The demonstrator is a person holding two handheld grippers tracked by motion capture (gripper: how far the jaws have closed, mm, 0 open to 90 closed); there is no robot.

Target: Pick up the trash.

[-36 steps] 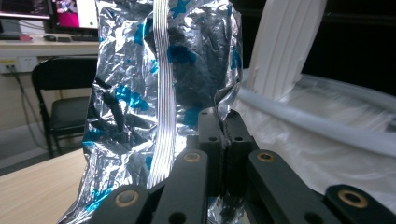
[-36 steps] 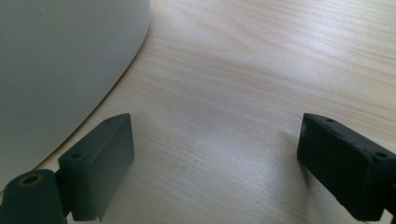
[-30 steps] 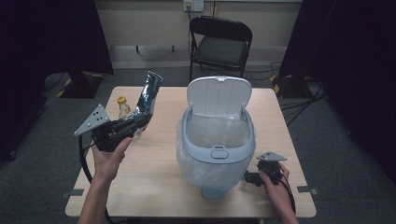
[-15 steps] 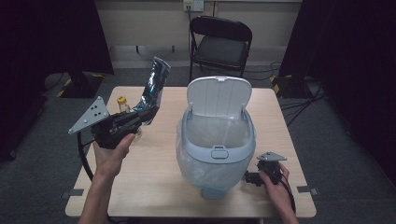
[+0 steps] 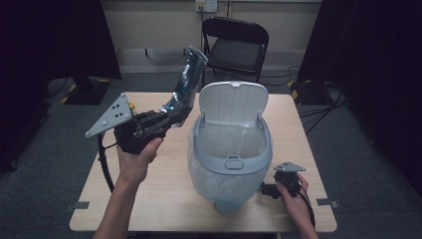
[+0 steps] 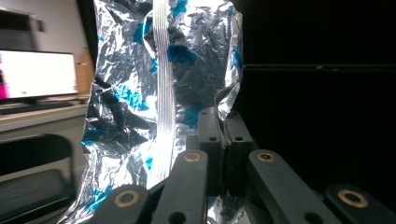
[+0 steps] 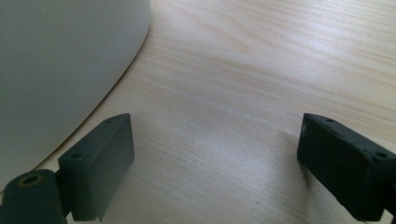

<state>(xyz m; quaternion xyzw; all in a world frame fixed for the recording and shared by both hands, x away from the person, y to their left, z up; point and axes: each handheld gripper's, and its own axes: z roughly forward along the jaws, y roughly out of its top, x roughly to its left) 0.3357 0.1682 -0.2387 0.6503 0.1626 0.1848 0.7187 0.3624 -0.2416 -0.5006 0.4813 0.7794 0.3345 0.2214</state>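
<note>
On the wooden table (image 5: 164, 199) stood the bin (image 5: 230, 149), lid up. Left of the bin, your left gripper (image 5: 171, 118) pinched a foil bag (image 5: 185, 89) that rose tilted above the table. Right of the bin's base, your right gripper (image 7: 215, 158) rested with jaws spread over bare wood.

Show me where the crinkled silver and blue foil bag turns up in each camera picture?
High view: crinkled silver and blue foil bag upper left of centre, rising from the left gripper.
Left gripper view: it fills the left and middle, pinched between the jaws.
Right gripper view: not in it.
Shared landmark: the left gripper's black jaws.
</note>
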